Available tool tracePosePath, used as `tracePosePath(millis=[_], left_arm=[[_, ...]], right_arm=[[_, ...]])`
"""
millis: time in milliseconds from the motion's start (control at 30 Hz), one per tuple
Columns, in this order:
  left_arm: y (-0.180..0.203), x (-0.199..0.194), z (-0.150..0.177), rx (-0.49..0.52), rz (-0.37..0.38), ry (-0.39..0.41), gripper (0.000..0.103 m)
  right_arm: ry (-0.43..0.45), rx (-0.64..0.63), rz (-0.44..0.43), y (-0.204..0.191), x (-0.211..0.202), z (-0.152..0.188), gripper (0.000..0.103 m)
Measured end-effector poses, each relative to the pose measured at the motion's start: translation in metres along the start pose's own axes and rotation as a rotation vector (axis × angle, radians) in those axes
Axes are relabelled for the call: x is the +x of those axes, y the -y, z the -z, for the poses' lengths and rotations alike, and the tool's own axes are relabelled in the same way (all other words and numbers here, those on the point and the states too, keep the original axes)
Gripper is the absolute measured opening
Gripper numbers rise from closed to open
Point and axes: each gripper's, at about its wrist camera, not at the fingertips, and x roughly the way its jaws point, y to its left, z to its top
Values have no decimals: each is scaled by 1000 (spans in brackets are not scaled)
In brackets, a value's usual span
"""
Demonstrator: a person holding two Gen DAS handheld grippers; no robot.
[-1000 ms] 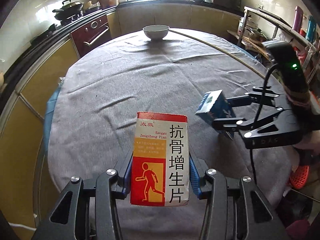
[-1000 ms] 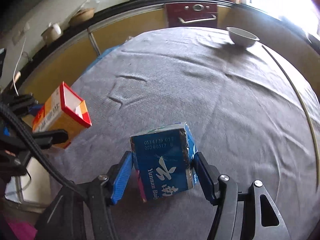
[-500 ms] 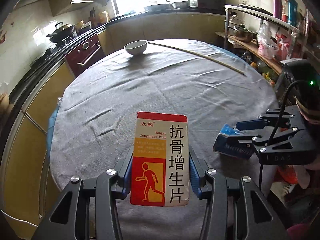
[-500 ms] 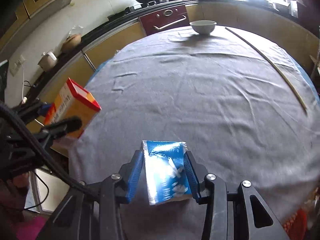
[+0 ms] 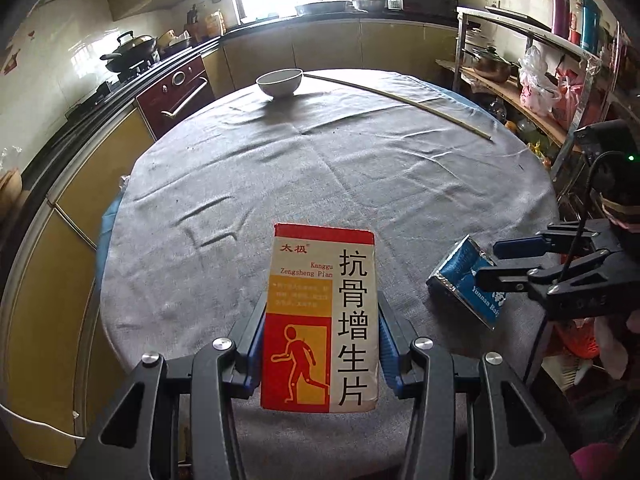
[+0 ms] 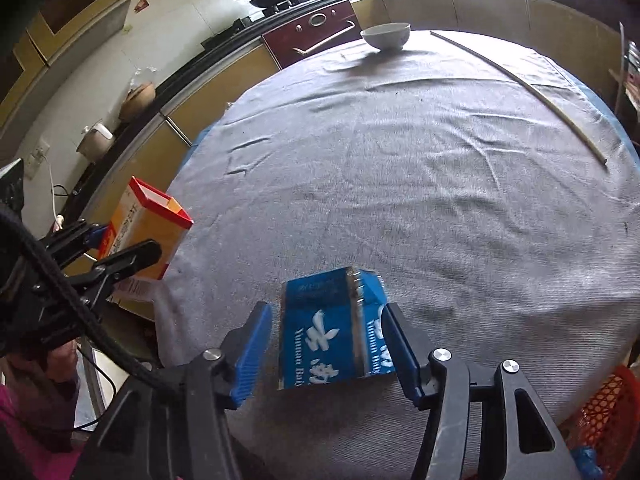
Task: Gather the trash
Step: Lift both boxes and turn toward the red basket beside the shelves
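Observation:
My left gripper [image 5: 320, 332] is shut on a red, orange and white medicine box [image 5: 320, 316], held upright above the near edge of the round table [image 5: 320, 168]. The box also shows in the right wrist view [image 6: 148, 232]. My right gripper [image 6: 328, 344] is open, with a gap between its left pad and a crumpled blue packet [image 6: 336, 336] that sits loose between the fingers over the table's near edge. In the left wrist view the blue packet [image 5: 464, 280] hangs tilted at the right gripper's fingertips [image 5: 486, 264].
A white bowl [image 5: 279, 82] stands at the table's far edge. A long thin stick [image 5: 400, 100] lies along the far right side. A red mesh basket [image 6: 608, 412] is below the table at the right. Kitchen counters and a stove ring the table.
Both grippers have drawn back toward the table's near edge. The right gripper's jaws have opened and the blue packet has tilted and come loose from them. The left grip is unchanged.

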Motion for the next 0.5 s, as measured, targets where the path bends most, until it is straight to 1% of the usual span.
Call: tracePosePath(millis=[100, 233, 267, 367, 500], left_arm=[[2, 0, 2, 3, 8, -1, 49], [2, -4, 3, -2, 17, 9, 49], [2, -5, 3, -3, 17, 11, 49], [0, -7, 5, -9, 20, 13, 49], [0, -9, 6, -12, 26, 19, 49]], right_arm=[[-19, -10, 18, -8, 9, 1, 61], [-47, -45, 82, -23, 24, 5, 63], [-52, -63, 103, -27, 28, 7, 67], [-38, -94, 143, -35, 31, 11, 69], [-29, -93, 175, -41, 31, 10, 69]])
